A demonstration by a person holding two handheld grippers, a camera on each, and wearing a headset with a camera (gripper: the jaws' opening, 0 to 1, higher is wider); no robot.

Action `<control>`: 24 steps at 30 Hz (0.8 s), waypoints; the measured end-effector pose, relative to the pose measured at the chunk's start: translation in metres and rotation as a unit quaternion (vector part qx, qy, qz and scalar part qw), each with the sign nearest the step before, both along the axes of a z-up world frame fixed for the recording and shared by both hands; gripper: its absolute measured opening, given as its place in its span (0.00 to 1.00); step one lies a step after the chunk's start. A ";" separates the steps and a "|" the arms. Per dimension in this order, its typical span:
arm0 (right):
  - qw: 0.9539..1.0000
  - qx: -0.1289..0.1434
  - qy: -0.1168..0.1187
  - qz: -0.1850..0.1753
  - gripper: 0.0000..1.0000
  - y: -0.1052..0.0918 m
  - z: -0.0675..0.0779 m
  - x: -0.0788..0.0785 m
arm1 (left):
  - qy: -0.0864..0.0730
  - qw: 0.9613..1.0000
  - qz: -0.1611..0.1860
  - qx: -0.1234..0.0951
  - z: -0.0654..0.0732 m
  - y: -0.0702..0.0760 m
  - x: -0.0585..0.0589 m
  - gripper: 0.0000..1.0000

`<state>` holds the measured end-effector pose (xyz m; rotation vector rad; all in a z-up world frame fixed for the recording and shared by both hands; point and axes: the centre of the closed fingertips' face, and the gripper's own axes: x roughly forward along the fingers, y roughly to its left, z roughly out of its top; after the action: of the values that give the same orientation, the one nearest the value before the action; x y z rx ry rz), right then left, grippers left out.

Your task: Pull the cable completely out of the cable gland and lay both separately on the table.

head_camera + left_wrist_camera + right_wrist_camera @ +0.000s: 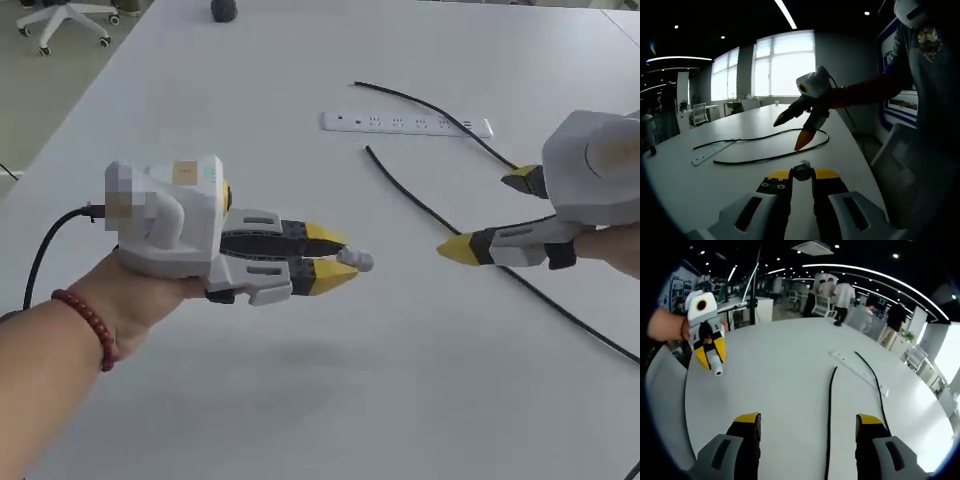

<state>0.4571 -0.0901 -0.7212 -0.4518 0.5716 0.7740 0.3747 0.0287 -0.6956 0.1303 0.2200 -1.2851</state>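
Note:
My left gripper is shut on a small grey cable gland, held above the table; the gland sits between the yellow jaw tips in the left gripper view. The black cable lies loose on the white table, apart from the gland. My right gripper hovers open over the cable with nothing between its jaws. In the right gripper view the cable runs away between the open jaws, and the left gripper with the gland is at the upper left.
A white power strip with its own black cord lies beyond the cable. A dark round object sits at the table's far edge. An office chair stands on the floor to the left. Several people stand far behind the table.

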 end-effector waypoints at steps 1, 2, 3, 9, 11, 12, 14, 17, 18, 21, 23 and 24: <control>1.000 0.002 -0.002 0.000 0.79 -0.001 0.001 -0.006 | 0.000 1.000 0.001 0.001 0.000 0.000 0.000 0.16; 1.000 0.005 -0.001 -0.001 0.80 -0.001 0.002 -0.012 | 0.000 1.000 0.001 0.000 0.000 0.000 -0.001 0.16; 1.000 0.006 -0.003 -0.004 0.80 -0.004 0.003 -0.021 | 0.000 1.000 0.001 0.000 0.000 0.000 -0.001 0.16; 1.000 -0.002 -0.005 -0.007 0.79 -0.017 0.007 -0.058 | -0.004 1.000 0.000 0.007 0.000 -0.001 -0.004 0.16; 1.000 0.002 -0.003 -0.009 0.80 -0.020 0.009 -0.066 | -0.003 1.000 0.004 0.014 -0.005 0.000 -0.001 0.16; 1.000 0.001 -0.004 -0.010 0.79 -0.021 0.010 -0.069 | -0.001 1.000 0.008 0.017 -0.008 0.001 0.001 0.16; 1.000 -0.001 -0.007 -0.014 0.80 -0.024 0.012 -0.073 | 0.001 0.999 0.021 0.024 -0.014 0.002 0.006 0.16; 1.000 0.003 -0.009 -0.017 0.80 -0.024 0.015 -0.077 | 0.007 0.999 0.047 0.020 -0.023 0.003 0.018 0.16; 1.000 0.000 -0.009 -0.018 0.79 -0.024 0.015 -0.079 | 0.009 0.998 0.050 0.023 -0.026 0.002 0.020 0.16; 1.000 -0.004 -0.012 -0.015 0.78 -0.024 0.017 -0.081 | 0.013 0.998 0.060 0.033 -0.039 0.000 0.026 0.16; 1.000 -0.007 -0.017 -0.014 0.79 -0.025 0.018 -0.080 | 0.019 0.997 0.066 0.044 -0.050 -0.002 0.029 0.16; 1.000 -0.004 -0.013 -0.017 0.78 -0.024 0.018 -0.081 | 0.021 0.996 0.070 0.053 -0.058 -0.003 0.030 0.16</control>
<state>0.3764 -0.1143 -0.7036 -0.4574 0.5570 0.7339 0.4052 0.0255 -0.7538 0.1757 0.3283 -1.1368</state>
